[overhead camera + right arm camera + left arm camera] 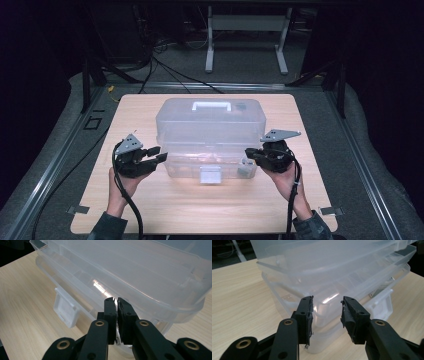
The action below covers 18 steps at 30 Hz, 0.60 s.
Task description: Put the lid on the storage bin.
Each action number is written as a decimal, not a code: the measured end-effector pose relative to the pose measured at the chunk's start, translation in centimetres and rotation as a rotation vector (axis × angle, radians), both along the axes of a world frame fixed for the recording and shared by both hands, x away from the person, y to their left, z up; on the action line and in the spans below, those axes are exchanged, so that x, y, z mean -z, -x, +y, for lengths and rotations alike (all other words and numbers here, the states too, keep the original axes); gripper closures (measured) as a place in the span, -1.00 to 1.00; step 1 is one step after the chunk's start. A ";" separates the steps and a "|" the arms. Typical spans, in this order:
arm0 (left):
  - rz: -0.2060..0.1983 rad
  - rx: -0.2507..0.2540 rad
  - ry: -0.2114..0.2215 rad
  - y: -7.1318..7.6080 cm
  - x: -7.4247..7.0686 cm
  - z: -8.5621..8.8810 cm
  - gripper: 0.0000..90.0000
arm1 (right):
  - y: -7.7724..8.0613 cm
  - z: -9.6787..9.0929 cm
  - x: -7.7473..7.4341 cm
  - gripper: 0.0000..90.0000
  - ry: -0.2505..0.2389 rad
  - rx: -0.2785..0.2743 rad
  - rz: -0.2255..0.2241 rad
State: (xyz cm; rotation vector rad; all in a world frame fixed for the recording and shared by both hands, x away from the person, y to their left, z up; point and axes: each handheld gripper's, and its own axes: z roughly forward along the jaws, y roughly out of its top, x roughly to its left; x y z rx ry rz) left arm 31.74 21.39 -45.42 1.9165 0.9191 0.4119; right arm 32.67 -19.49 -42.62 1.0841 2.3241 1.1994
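You are holding your left gripper point(159, 153) with its jaws apart and your right gripper point(251, 155) pressed together at the two front corners of the plastic box point(210, 132) sitting on the table point(150, 200), its lid not yet lifted.

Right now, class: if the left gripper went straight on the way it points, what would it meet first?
The left gripper would probably first meet the near corner of the clear plastic storage box, just ahead of its open jaws.
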 end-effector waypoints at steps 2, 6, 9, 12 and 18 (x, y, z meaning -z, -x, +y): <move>0.008 0.008 0.001 0.5 0.7 0.3 0.16 | 0.0 0.0 0.0 0.91 0.005 -0.005 0.008; 0.038 -0.015 0.006 1.1 2.2 1.3 -0.08 | 0.1 -0.2 0.2 0.91 -0.002 -0.005 0.016; 0.053 -0.038 0.003 1.2 2.9 1.5 -0.25 | 0.1 -0.2 0.4 0.91 -0.001 -0.009 0.024; 0.061 -0.037 -0.004 0.9 3.5 1.3 -0.34 | 0.2 -0.1 0.6 0.91 0.013 -0.014 0.032; 0.103 -0.004 -0.008 0.1 5.2 0.6 -0.47 | 0.2 -0.1 1.2 0.91 0.012 -0.021 0.047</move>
